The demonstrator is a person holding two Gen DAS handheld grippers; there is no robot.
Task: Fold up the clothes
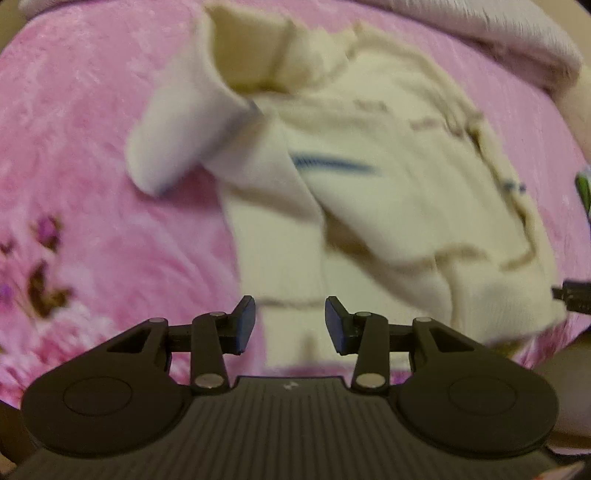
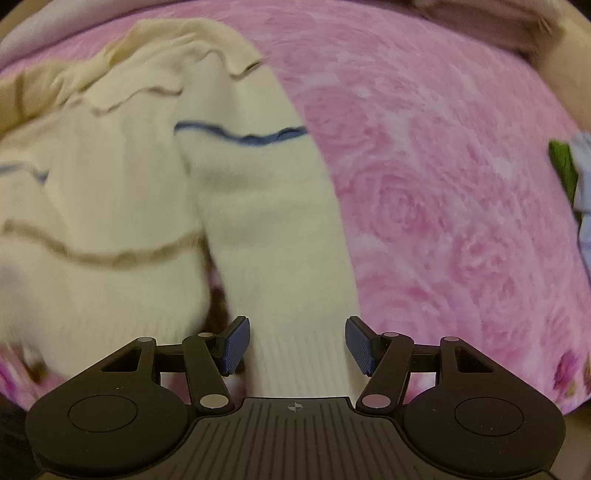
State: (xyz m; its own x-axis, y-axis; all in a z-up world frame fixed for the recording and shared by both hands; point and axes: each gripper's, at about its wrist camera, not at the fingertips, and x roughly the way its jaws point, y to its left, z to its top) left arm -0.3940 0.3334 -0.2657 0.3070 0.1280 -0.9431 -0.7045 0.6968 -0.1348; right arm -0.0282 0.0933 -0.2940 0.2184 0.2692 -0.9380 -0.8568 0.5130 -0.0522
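Observation:
A cream knitted sweater [image 1: 369, 177] with thin blue and tan stripes lies rumpled on a pink floral blanket [image 1: 92, 166]. One sleeve [image 1: 181, 129] sticks out to the upper left. My left gripper [image 1: 290, 325] points down over the sweater's lower hem, jaws apart, and the pads press on nothing. In the right wrist view the sweater's body [image 2: 92, 184] fills the left side and a sleeve [image 2: 280, 240] runs down toward me. The sleeve's ribbed cuff lies between the blue pads [image 2: 234, 345] of my right gripper [image 2: 297, 345], which stands open around it without pinching.
The pink blanket [image 2: 443, 184] spreads to the right of the sleeve. A pale bedcover [image 1: 498, 33] is bunched at the top right. A green and white item [image 2: 569, 177] lies at the right edge. The other gripper's dark tip [image 1: 572, 295] shows at the right.

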